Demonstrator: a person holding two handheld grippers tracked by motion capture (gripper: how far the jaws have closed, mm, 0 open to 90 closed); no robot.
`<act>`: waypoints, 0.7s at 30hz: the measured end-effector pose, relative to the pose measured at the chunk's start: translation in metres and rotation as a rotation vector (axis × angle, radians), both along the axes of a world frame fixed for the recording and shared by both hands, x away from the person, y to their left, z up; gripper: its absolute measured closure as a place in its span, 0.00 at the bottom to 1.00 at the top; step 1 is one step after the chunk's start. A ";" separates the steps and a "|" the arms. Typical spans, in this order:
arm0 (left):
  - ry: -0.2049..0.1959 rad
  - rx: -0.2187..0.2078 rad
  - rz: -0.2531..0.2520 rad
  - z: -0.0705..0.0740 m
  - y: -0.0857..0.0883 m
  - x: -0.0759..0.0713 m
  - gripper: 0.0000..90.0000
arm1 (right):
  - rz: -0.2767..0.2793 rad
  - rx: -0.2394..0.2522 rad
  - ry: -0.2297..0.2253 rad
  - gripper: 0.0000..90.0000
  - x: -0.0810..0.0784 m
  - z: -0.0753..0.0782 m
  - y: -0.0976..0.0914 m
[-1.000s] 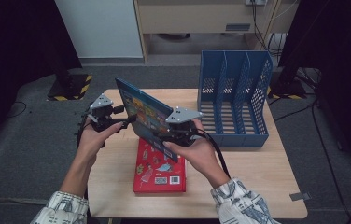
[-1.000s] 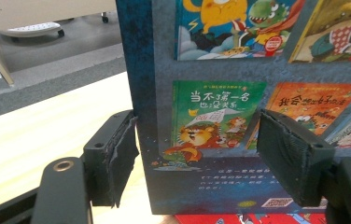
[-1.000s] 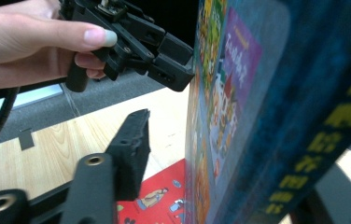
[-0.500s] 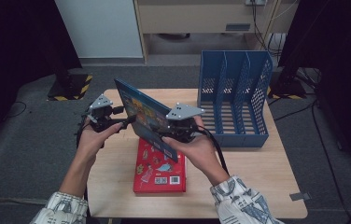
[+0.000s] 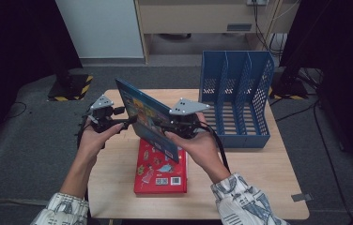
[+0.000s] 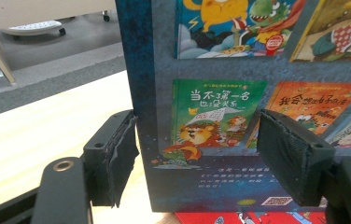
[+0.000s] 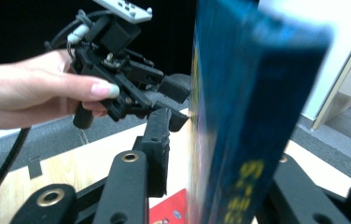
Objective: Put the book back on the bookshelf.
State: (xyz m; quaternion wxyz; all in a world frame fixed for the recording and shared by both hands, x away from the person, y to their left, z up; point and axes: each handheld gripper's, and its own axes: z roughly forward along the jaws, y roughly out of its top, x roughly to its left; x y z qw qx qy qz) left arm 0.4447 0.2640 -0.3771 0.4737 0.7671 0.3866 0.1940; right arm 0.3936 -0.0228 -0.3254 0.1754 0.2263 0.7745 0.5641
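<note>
A blue picture book (image 5: 146, 119) stands tilted on its lower edge over a red book (image 5: 160, 171) that lies flat on the table. My left gripper (image 5: 125, 123) is open. Its wide jaws point at the blue book's cover (image 6: 211, 107), with the tips right at it. Across the book I see this left gripper (image 7: 176, 105) in a hand. My right gripper (image 5: 167, 127) straddles the book's spine edge (image 7: 253, 140). Its jaws have just been closing, and a gap still shows between the left pad (image 7: 159, 144) and the book. The other pad is hidden behind the book.
A blue perforated file rack (image 5: 235, 105) with several slots stands at the table's back right. The wooden table (image 5: 254, 187) has bare room at the front right. Grey floor and dark equipment surround it.
My right gripper has edged slightly along the blue book. The book and the left hand have stayed where they were.
</note>
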 end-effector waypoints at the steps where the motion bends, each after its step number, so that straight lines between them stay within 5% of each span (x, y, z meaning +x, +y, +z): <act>1: 0.001 -0.002 0.000 0.000 0.000 0.000 0.31 | -0.002 0.004 -0.004 0.75 0.001 0.001 0.000; 21: 0.004 -0.015 0.006 -0.002 -0.002 0.001 0.30 | -0.012 0.057 0.016 0.82 0.016 0.002 0.010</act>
